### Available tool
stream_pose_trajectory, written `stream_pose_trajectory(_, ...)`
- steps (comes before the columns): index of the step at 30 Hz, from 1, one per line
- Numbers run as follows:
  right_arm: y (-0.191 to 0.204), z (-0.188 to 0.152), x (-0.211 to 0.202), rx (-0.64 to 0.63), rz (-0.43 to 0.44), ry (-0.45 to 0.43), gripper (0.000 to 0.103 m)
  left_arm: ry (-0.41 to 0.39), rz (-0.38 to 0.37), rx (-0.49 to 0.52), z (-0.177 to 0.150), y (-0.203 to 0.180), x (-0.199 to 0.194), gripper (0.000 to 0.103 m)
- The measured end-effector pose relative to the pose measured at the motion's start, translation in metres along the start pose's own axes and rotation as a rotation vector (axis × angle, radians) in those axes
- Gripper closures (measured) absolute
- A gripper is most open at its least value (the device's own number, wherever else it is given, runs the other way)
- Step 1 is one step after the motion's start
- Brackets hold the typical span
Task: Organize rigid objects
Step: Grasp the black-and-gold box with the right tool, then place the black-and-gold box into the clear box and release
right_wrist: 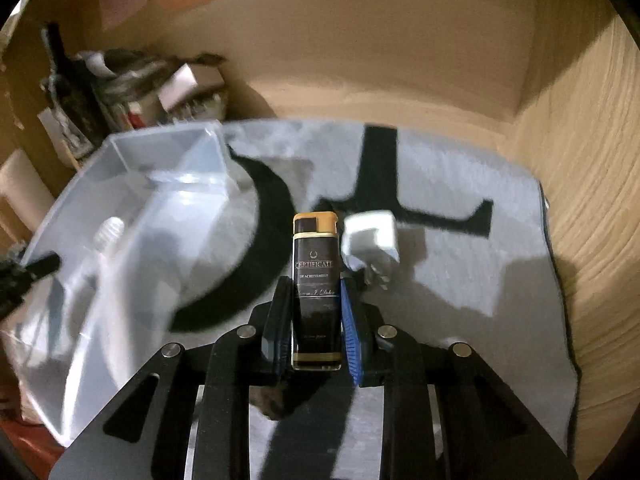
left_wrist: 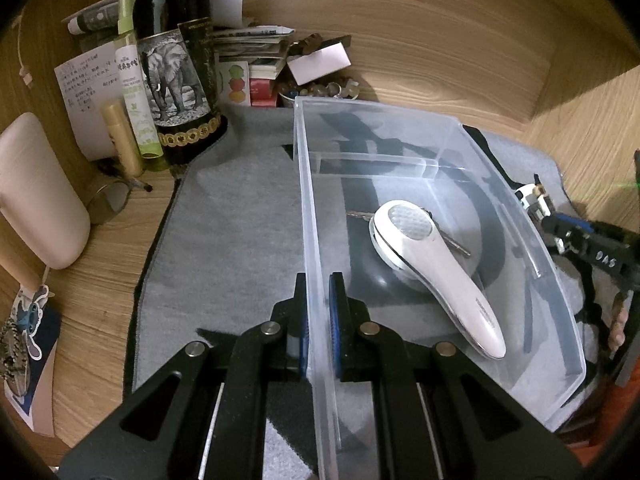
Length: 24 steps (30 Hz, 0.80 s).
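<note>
in the left wrist view the left gripper [left_wrist: 318, 308] sits at the lower middle of the frame, its jaws drawn narrow and pinching the near left wall of a clear plastic bin [left_wrist: 560, 320], one blue pad outside the wall and one inside. the bin rests on a grey mat with black markings [left_wrist: 224, 240] and fills the right half of the frame. inside it, right of centre, lies a white handheld lint shaver [left_wrist: 436, 272] with its round mesh head toward the far end, lying on top of a metal key [left_wrist: 456, 245] that pokes out on both sides. at the upper left stands a dark wine bottle with an elephant label [left_wrist: 176, 76], with a slim green and white spray bottle [left_wrist: 134, 92] and a gold tube [left_wrist: 120, 140] just beside it. in the right wrist view, which is blurred away from the centre, the right gripper [right_wrist: 314, 314] at the lower middle is clamped on a black and gold lighter printed "certificate" [right_wrist: 314, 280], held upright between the two pads with its gold cap pointing up the frame. a white plug adapter [right_wrist: 372, 240] lies on the mat just right of the lighter's top, and the bin takes up the left side of that frame.
</note>
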State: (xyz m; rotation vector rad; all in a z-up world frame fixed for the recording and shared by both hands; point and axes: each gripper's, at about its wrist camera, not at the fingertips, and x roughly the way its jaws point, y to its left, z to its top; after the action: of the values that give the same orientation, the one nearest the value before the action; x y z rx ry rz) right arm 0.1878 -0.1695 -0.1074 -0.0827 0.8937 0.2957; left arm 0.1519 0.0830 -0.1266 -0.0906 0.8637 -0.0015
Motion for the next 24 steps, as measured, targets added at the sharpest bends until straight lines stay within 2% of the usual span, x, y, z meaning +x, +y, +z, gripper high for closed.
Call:
stream_pose_trajectory(3,0.013,0.01,-0.016,-0.028,0.022,-0.059,0.081,-0.008,-0.003,-0.002,0.0,0.002,-0.003,0.095)
stream_pose_trajectory(11,0.05,0.031,-0.034,-0.099,0.092,-0.142,0.082,-0.041,-0.012,-0.007,0.0,0.002,-0.013,0.096)
stream_pose_trajectory(18,0.077,0.04,-0.029,-0.161,0.134,-0.141,0.081,-0.064,-0.011,-0.01,0.001,0.003,-0.014,0.096)
stream_pose_trajectory(24,0.099,0.043,-0.01,-0.205,0.169,-0.088,0.081,-0.066,-0.025,-0.014,0.0,0.004,-0.015,0.096)
